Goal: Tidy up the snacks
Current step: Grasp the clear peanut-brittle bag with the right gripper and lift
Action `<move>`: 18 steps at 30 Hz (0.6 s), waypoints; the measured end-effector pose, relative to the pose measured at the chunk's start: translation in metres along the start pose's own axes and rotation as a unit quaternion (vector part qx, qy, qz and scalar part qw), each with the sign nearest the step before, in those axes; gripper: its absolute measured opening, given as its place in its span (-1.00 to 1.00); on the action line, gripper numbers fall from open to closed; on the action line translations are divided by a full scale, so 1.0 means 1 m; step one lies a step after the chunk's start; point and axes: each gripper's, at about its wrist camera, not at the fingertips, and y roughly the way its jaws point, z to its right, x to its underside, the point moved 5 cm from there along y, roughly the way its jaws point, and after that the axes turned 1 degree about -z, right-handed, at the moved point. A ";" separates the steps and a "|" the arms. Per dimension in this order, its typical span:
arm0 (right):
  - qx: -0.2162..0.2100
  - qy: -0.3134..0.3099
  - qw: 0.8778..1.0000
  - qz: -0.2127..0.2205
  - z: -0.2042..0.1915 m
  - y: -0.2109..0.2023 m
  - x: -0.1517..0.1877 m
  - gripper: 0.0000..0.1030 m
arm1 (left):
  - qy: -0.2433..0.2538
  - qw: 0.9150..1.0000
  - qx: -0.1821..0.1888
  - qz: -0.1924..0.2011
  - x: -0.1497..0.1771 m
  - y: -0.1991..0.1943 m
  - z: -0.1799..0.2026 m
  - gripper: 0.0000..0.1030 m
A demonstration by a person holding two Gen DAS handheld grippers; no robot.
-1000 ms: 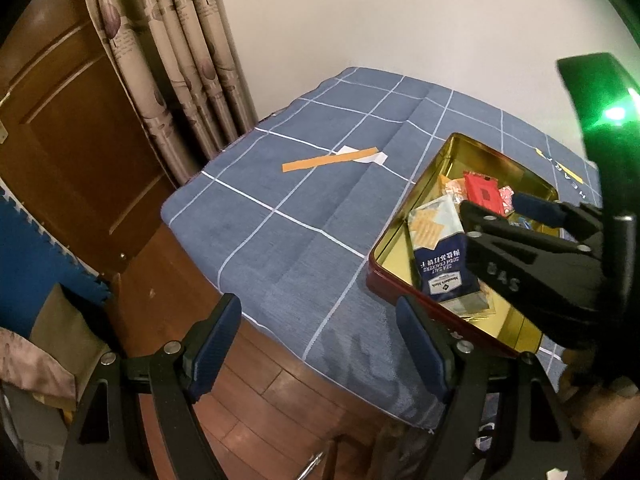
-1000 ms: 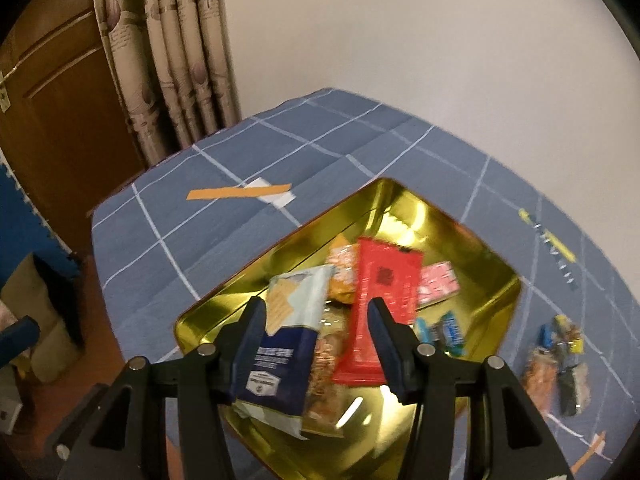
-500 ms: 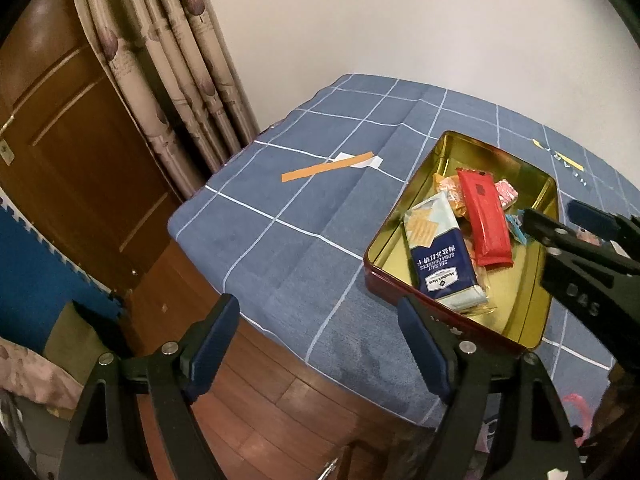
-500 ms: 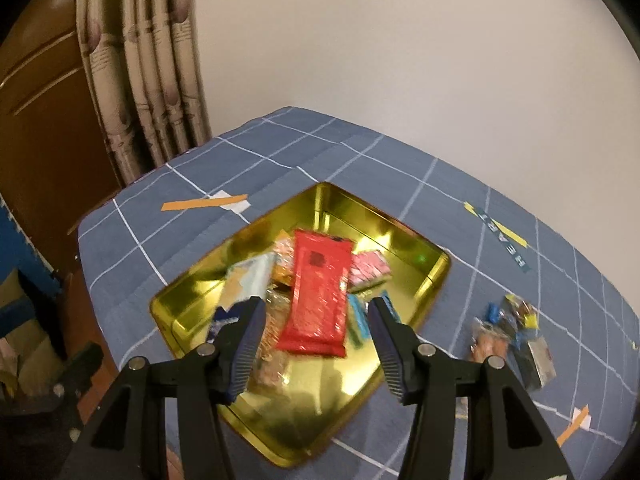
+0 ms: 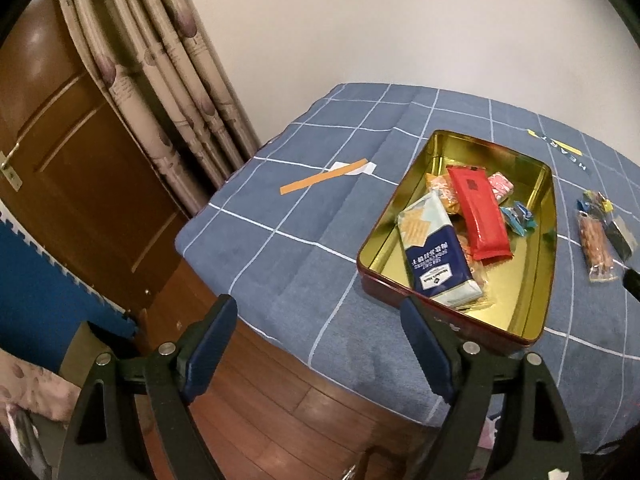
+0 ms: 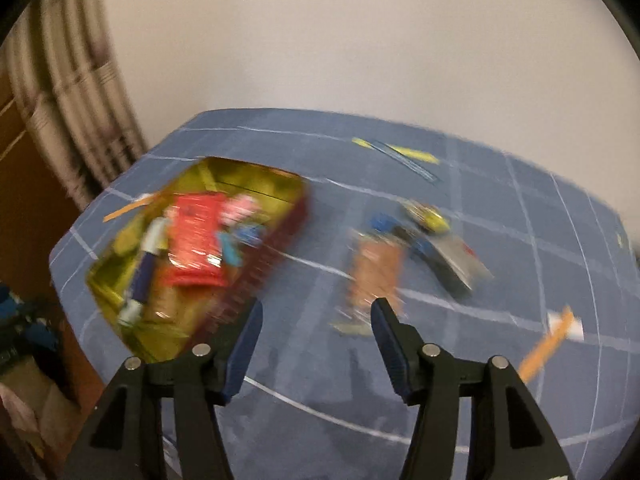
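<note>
Nearest, the left gripper [image 5: 320, 344] is seen spread and opening, with nothing between its jaws. The right gripper [image 6: 316, 336] is likewise opening and empty. Beyond, snacks [image 5: 480, 216] are laid in a gold tin [image 5: 548, 240] on the tabletop [image 5: 280, 256]; loose packets [image 6: 376, 272] are scattered right of it.

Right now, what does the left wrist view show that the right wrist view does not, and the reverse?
Only the left view shows the door, the wood floor and the left gripper, opening and empty.

Only the right view shows the orange strip on the table's right and the right gripper, opening and empty.

Both show the tin with the red packet and loose snacks beside it.
</note>
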 end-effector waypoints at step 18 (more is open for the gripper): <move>-0.018 0.070 0.995 -0.064 0.040 0.057 -0.005 0.12 | 0.020 1.000 0.002 -0.005 0.001 0.004 0.009 0.60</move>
